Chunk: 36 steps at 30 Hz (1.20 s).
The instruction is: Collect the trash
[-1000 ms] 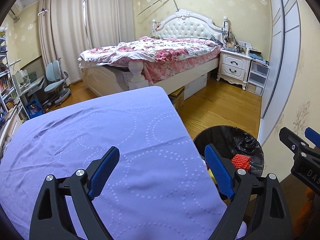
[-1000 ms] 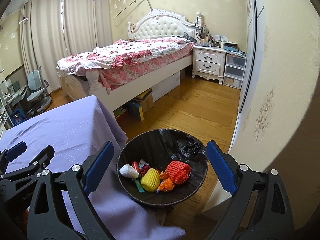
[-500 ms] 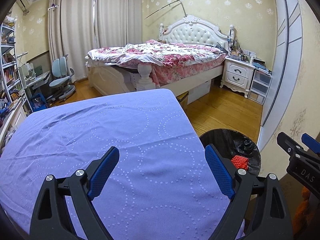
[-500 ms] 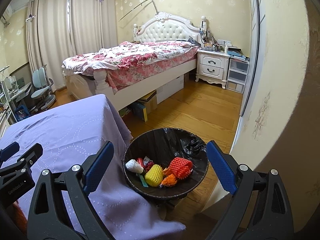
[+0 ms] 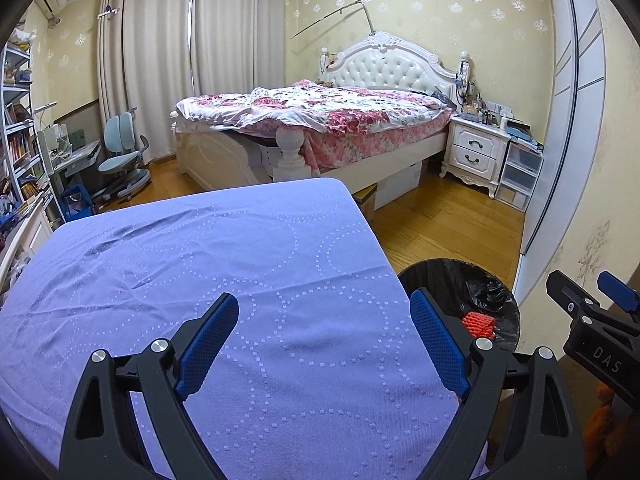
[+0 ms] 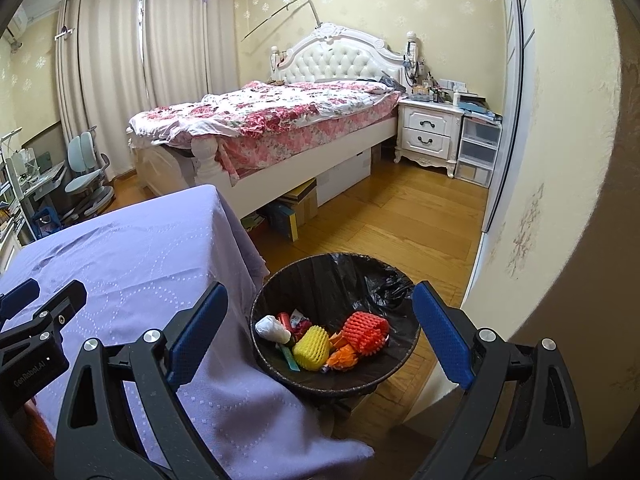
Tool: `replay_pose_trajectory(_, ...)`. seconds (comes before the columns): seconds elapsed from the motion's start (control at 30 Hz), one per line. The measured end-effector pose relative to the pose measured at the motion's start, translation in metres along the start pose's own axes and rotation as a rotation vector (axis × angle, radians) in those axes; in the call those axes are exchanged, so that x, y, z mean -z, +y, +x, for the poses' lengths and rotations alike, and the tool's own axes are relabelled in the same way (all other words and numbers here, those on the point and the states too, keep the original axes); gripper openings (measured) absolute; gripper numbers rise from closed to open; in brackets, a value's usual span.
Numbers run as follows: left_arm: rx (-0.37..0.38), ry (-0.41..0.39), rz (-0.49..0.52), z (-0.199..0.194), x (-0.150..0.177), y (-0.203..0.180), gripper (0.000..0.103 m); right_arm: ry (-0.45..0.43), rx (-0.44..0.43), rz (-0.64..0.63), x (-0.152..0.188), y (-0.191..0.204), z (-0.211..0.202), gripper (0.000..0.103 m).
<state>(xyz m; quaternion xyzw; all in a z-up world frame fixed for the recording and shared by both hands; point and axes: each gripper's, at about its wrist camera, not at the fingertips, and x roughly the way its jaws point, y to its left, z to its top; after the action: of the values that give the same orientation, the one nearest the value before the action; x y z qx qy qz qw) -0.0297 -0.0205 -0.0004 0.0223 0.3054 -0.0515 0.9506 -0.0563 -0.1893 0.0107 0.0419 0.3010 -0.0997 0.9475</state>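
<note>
A round black-lined trash bin (image 6: 394,376) stands on the floor at the table's right. It holds a red foam net (image 6: 366,330), a yellow foam net (image 6: 311,348), a white wad (image 6: 272,328) and other scraps. The bin (image 5: 508,320) and red net (image 5: 478,322) also show in the left wrist view. My left gripper (image 5: 324,344) is open and empty above the purple tablecloth (image 5: 200,260). My right gripper (image 6: 320,336) is open and empty above the bin.
The purple cloth (image 6: 132,256) hangs over the table edge beside the bin. A bed (image 6: 280,128) and white nightstand (image 6: 430,136) stand beyond on wood floor (image 6: 392,224). A wall (image 6: 560,160) is close on the right. A chair (image 5: 120,152) and shelves (image 5: 20,148) are at left.
Both grippers have drawn back and tilted up, so more of the table and room shows. Both stay open and empty.
</note>
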Motion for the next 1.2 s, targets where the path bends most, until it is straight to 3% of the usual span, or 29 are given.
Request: replay_pose_trajectory(1.2,-0.005,0.004,-0.006,-0.0004,0.0009,0.0021,0.087,0.003,0.001,0.000,-0.0010,0.0021,0.0019,0.091)
